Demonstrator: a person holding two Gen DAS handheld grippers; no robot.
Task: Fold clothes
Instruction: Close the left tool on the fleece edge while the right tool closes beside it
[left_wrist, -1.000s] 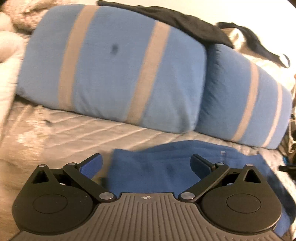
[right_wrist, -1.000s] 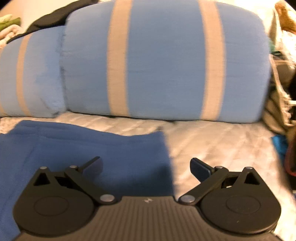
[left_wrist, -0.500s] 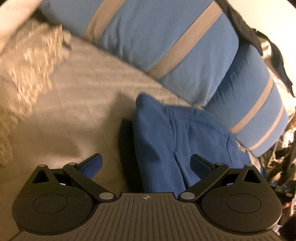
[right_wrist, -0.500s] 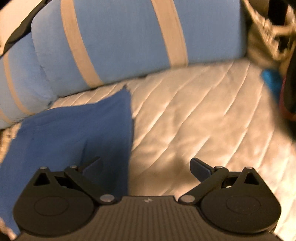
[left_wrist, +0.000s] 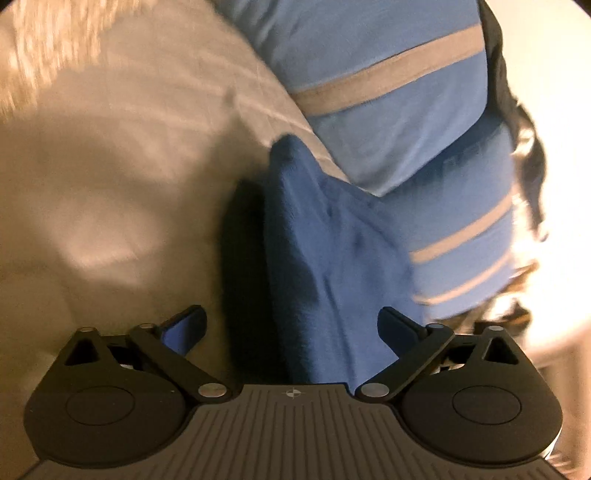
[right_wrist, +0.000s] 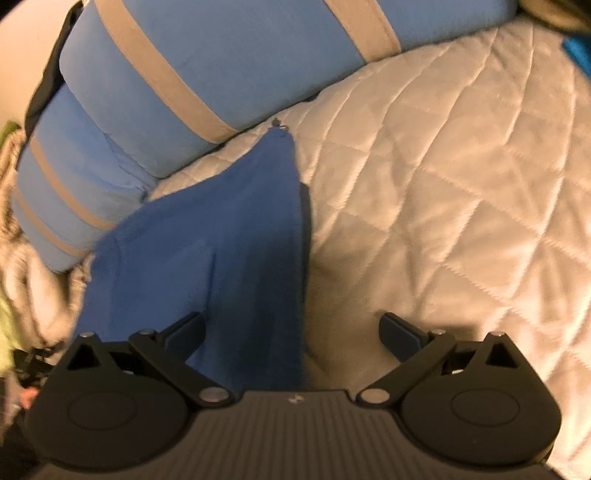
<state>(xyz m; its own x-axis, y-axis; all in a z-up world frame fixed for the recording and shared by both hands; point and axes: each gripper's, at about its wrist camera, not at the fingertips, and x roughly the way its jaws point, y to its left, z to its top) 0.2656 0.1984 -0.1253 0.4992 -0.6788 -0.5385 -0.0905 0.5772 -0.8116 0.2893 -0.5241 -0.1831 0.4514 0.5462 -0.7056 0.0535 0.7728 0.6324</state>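
Note:
A dark blue garment (left_wrist: 325, 258) lies on a beige quilted bed (left_wrist: 110, 184), running from a pointed far corner back to me. My left gripper (left_wrist: 291, 328) is open; the garment's left edge passes between its fingers, with a dark shadow beside it. In the right wrist view the same blue garment (right_wrist: 229, 258) reaches a far corner with a small metal zip pull (right_wrist: 277, 123). My right gripper (right_wrist: 291, 332) is open too, straddling the garment's right edge, its left finger over cloth and its right finger over the quilt (right_wrist: 443, 184).
Two light blue pillows with tan stripes (left_wrist: 406, 92) (right_wrist: 184, 74) lie along the far side of the garment. A dark garment (left_wrist: 517, 129) drapes behind them. A fluffy cream blanket (right_wrist: 22, 258) and green cloth (right_wrist: 7, 332) sit at the left, a turquoise item (right_wrist: 576, 51) at the top right.
Both grippers have tipped down and twisted outward: the pillows swung towards the upper corners, and the garment's side edges now lie between the fingers. Both stayed open throughout.

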